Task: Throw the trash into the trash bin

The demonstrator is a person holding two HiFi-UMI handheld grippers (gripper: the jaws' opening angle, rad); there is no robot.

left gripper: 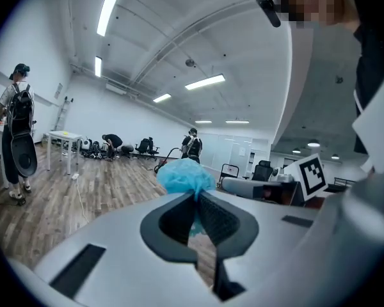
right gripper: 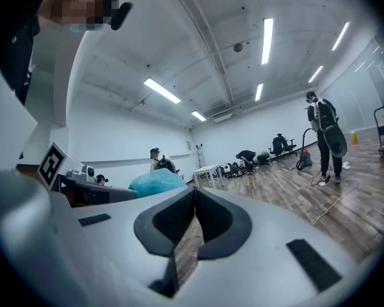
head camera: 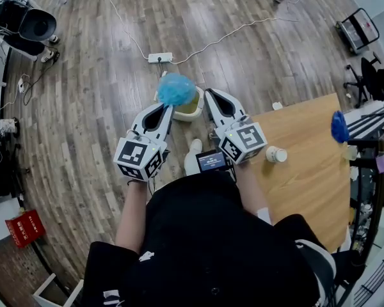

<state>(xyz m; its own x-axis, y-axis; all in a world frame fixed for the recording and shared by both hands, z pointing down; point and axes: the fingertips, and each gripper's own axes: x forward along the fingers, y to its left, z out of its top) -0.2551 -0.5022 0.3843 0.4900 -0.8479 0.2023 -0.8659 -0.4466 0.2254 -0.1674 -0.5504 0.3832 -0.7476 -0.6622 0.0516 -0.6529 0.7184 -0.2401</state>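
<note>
A crumpled blue ball of trash (head camera: 176, 89) hangs over the wooden floor, pinched at its lower end by my left gripper (head camera: 169, 108), which is shut on it. In the left gripper view the blue trash (left gripper: 184, 175) bulges just past the closed tips of the left gripper (left gripper: 195, 196). Right below and behind it stands a small white trash bin (head camera: 198, 105) with a yellowish inside, partly hidden by the ball. My right gripper (head camera: 208, 94) is beside the ball, to its right, and its jaws are shut and empty. In the right gripper view that gripper (right gripper: 195, 189) has the blue trash (right gripper: 155, 181) at its left.
A wooden table (head camera: 307, 171) stands at the right with a white cup (head camera: 276, 154) on it. A blue item (head camera: 339, 126) hangs on a rack at the table's far side. A power strip (head camera: 160, 57) with cables lies on the floor beyond the bin. A person with a backpack (left gripper: 18, 133) stands far off.
</note>
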